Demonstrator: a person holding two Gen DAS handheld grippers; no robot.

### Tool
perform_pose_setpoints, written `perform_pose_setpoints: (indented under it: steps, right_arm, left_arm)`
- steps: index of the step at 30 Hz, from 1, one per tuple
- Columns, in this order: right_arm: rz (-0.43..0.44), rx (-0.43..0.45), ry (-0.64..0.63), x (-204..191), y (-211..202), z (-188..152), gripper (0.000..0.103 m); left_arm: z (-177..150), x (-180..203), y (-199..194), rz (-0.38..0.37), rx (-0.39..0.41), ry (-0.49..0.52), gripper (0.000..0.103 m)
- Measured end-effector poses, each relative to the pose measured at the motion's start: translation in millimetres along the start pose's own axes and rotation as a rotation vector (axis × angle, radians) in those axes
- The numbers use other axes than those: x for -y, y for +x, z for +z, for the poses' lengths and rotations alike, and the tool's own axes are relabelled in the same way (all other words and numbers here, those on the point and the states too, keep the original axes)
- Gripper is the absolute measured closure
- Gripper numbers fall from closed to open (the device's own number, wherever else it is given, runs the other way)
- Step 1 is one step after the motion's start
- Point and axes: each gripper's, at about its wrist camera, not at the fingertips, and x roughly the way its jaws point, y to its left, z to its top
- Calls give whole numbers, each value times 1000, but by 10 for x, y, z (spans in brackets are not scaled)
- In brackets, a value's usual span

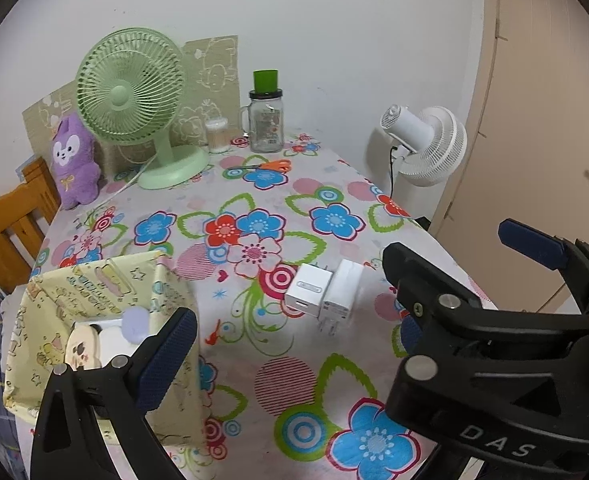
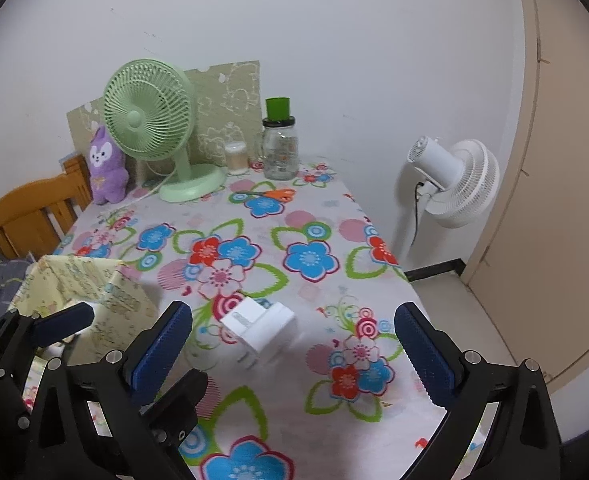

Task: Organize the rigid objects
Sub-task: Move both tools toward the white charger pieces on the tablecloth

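Left wrist view: two white chargers (image 1: 324, 294) lie side by side, touching, near the bench's (image 1: 294, 380) right edge, well short of its front edge. Yellow patterned box (image 1: 94, 320) stands open-topped at the front left corner, holding a few small items. Left gripper (image 1: 290, 344) jaws stand apart, nothing between them. Right wrist view: right gripper (image 2: 292, 348) jaws spread wide, empty, above the cloth just before the chargers. Open cloth runs between chargers and the far edge, where green fan (image 2: 154, 128), jar (image 2: 280, 152) and scissors (image 2: 270, 194) sit.
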Motion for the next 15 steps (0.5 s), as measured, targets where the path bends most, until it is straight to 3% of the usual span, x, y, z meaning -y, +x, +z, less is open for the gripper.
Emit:
perform_pose_setpoints:
  steps: [5,15]
  right_arm:
    - [-4,-19,8,94,94,-35,1]
    - [-15,-53,26,302,317,-117,1]
  left_arm:
    - [-1,104,73,-9,7,23,0]
    - [-26,144,361,-21,-50,-14,0]
